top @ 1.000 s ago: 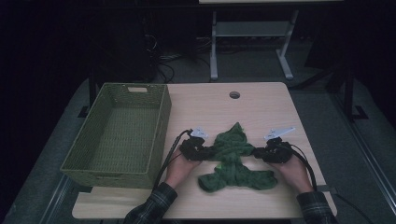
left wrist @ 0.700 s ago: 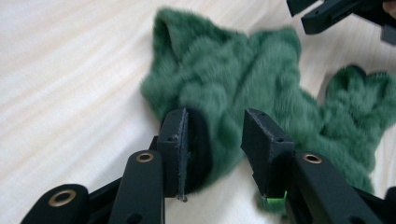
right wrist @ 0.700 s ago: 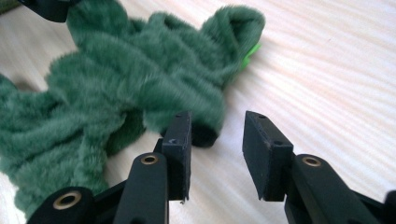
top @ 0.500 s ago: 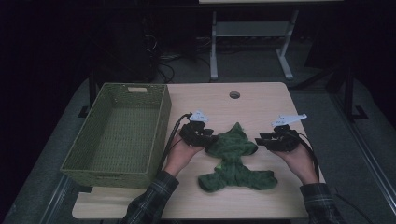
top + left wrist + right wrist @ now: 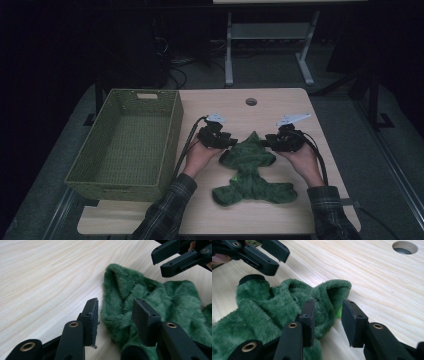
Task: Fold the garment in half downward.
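A green plush cloth (image 5: 248, 172) lies crumpled on the wooden table (image 5: 280, 107), its far end bunched into a peak. My left gripper (image 5: 231, 143) is at the cloth's left shoulder and my right gripper (image 5: 266, 143) at its right shoulder. In the left gripper view the left gripper (image 5: 117, 317) straddles a plush fold (image 5: 117, 290) without pinching it. In the right gripper view the right gripper (image 5: 328, 315) likewise straddles the peak (image 5: 334, 290). Both pairs of jaws have just been opening and both are open. Each view shows the other gripper farther off (image 5: 175, 257) (image 5: 262, 255).
A green woven basket (image 5: 172, 135), with nothing in it, stands at the table's left. A round cable hole (image 5: 251, 101) (image 5: 405, 247) sits near the far edge. Cables trail from both grippers. Metal stand legs (image 5: 230, 55) rise beyond the table in the dark.
Both hands moved toward the far side of the table and slightly inward, up the cloth. The jaws spread apart and the cloth's far end now lies loose in a peak.
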{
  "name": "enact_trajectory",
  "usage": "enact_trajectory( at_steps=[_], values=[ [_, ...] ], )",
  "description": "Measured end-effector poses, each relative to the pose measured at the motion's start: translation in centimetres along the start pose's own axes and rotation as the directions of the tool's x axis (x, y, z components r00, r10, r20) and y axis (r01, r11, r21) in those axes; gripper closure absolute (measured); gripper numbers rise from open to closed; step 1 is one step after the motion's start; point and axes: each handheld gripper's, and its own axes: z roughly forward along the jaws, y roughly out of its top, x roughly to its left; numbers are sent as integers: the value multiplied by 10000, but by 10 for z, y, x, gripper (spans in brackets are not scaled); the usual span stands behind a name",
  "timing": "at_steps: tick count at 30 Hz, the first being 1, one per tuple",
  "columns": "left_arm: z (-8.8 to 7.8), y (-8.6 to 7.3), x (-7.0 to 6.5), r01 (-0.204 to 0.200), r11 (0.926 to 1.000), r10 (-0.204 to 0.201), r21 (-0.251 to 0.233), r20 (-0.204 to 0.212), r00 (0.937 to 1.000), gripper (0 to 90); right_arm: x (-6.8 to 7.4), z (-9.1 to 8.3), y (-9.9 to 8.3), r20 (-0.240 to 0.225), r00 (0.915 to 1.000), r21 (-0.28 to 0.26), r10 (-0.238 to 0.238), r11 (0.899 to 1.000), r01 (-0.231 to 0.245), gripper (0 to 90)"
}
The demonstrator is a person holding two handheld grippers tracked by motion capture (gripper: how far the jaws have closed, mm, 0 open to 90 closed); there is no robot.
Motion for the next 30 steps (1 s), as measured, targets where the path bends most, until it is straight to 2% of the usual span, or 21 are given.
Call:
enact_trajectory(
  at_steps=[4, 12, 14, 18, 23, 30],
  values=[
    [6, 2, 3, 93, 10000, -93, -5, -23, 10000, 545, -1, 8, -1, -106, 9999, 93, -83, 9999, 84, 631],
    [19, 1, 2, 16, 9993, -13, 371, -85, 10000, 535, -2, 24, -8, -82, 9999, 642, 85, 9979, -79, 628],
    [22, 0, 2, -120, 9980, 129, 623, -145, 9998, 533, -3, 28, -10, -80, 9999, 806, 108, 9967, -101, 646],
    [26, -1, -1, -196, 9964, 212, 826, -188, 9996, 532, -3, 33, -13, -114, 9999, 1038, 37, 9946, -25, 732],
    [31, -4, -1, -279, 9923, 294, 1209, -104, 9995, 535, -4, 33, -18, -75, 9999, 859, -114, 9962, 120, 842],
    [38, -7, -3, -283, 9873, 273, 1561, 86, 9996, 581, -4, 29, -21, -202, 9998, 808, 51, 9967, -35, 865]
  ],
)
